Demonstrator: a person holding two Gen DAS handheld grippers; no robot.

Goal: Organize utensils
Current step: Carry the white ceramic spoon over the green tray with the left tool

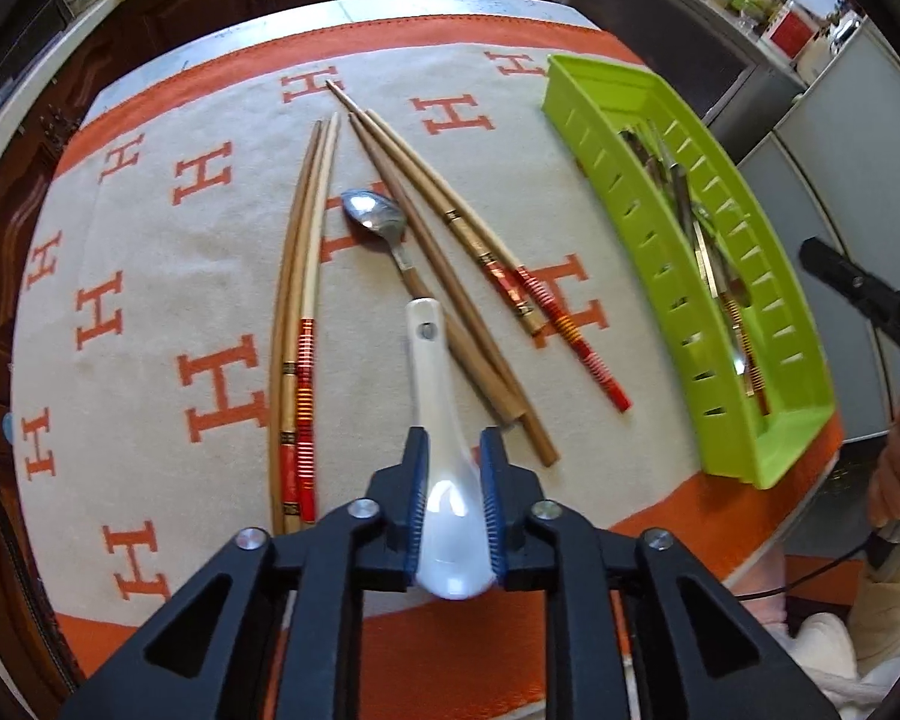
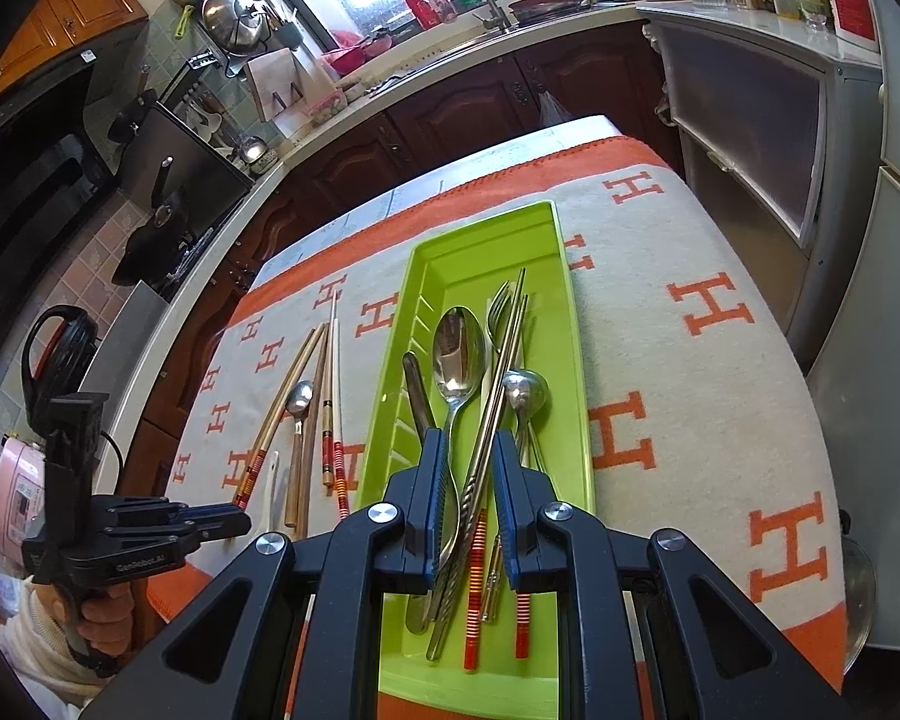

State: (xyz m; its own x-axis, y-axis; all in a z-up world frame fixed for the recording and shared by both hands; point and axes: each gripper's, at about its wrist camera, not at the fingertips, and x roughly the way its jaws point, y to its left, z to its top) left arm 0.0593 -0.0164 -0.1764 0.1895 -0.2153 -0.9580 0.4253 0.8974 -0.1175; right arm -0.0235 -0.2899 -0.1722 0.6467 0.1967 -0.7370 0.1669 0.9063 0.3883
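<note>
A white ceramic spoon [image 1: 432, 372] lies on the cloth, its handle resting over a wood-handled metal spoon [image 1: 372, 216]. My left gripper [image 1: 453, 438] points down over the white spoon's bowl with jaws a little apart. The bowl shows in the gap, its edges hidden behind the pads; I see no pressing. Several wooden chopsticks [image 1: 297, 300] lie on either side. The green tray [image 1: 660, 252] at the right holds metal cutlery. My right gripper [image 2: 471, 438] hovers above the tray [image 2: 576, 360], jaws narrowly apart and empty, over a large spoon [image 2: 459, 354], a fork [image 2: 501, 306] and striped chopsticks [image 2: 477, 570].
An orange and cream cloth with H marks [image 1: 150, 240] covers the table, whose near edge is just below the tray. Dark wooden cabinets [image 2: 450, 114] and a counter with a sink stand beyond. A person's hand [image 2: 108, 606] holds the left gripper's [image 2: 243, 522] handle.
</note>
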